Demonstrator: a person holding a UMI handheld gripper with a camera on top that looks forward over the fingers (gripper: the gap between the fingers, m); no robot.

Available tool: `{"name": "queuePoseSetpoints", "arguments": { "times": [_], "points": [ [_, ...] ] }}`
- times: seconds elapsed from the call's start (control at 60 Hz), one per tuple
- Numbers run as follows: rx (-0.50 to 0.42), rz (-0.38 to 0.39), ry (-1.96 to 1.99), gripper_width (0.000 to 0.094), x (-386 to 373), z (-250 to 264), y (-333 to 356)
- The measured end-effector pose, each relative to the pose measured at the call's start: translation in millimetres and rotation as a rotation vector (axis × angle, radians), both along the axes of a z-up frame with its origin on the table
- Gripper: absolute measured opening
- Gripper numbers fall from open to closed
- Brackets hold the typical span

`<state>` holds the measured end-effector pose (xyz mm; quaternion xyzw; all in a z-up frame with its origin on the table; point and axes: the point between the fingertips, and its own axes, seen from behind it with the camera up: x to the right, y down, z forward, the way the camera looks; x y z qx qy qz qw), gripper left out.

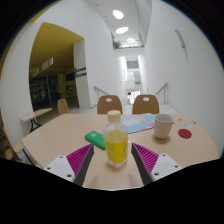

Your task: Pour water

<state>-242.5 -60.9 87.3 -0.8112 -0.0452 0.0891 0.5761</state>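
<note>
Wooden table [60,135]: bottle [117,143], green sponge [95,139], blue mug [162,126], red coaster [185,132].

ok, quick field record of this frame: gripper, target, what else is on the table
gripper: gripper, fingers open
bottle: bottle of yellow liquid, upright, between the fingers; contact cannot be told
cup: blue cup beyond the right finger, upright
green item: green object left of the bottle, lying flat
red item: small red disc right of the cup
table: wooden table, two chairs at its far side

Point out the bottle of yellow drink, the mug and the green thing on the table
bottle [117,146], gripper view, on its yellow middle.
mug [163,127], gripper view, on its side wall.
green thing [94,139], gripper view, on its top face.
</note>
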Motion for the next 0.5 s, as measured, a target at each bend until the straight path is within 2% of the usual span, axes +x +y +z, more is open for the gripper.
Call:
{"name": "queuePoseSetpoints", "arguments": {
  "times": [0.117, 0.233, 0.283, 0.3, 0.367, 0.433, 0.5],
  "points": [
    [0.024, -0.008, -0.063, 0.0825, 8.4, -17.6, 51.4],
    [0.008, 0.050, -0.059, 0.0805, -5.0, -30.9, 82.3],
    [0.025, 0.069, -0.046, 0.0716, -11.7, -29.8, 90.7],
    [0.029, 0.071, -0.048, 0.0573, -10.5, -32.5, 97.4],
    [0.044, 0.071, -0.058, 0.0528, -8.5, -32.7, 96.5],
    [0.056, 0.073, -0.044, 0.0404, -5.5, -30.0, 95.5],
    [0.070, 0.059, -0.032, 0.0347, -1.8, -29.1, 99.5]
  ]
}}
